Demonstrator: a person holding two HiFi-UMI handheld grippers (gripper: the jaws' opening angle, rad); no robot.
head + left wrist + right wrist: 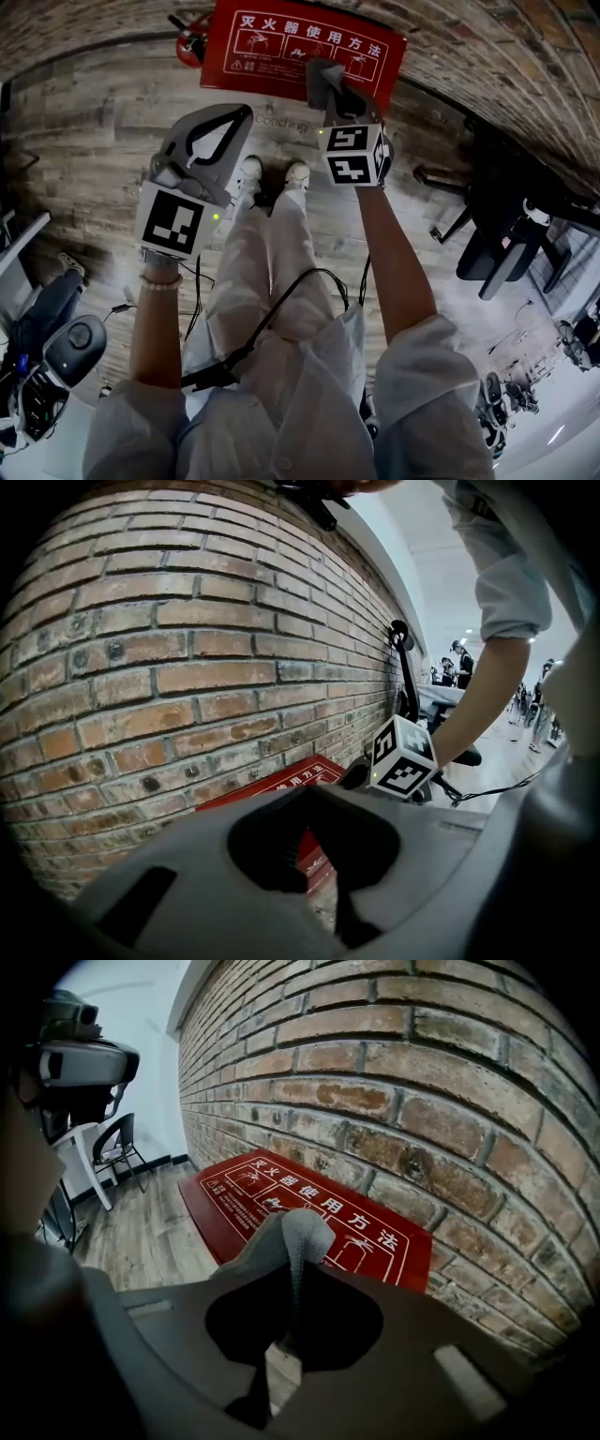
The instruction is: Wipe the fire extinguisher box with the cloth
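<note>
The red fire extinguisher box with white print stands on the floor against the brick wall; it shows in the right gripper view and partly in the left gripper view. My right gripper hangs over the box's front, shut on a grey cloth, which sticks up folded between the jaws. The cloth looks just above or touching the box lid; I cannot tell which. My left gripper is to the left and nearer me, shut on nothing, its tips meeting.
The brick wall runs behind the box. A red extinguisher head shows at the box's left end. A black office chair stands to the right, grey equipment to the left. My white shoes are just short of the box.
</note>
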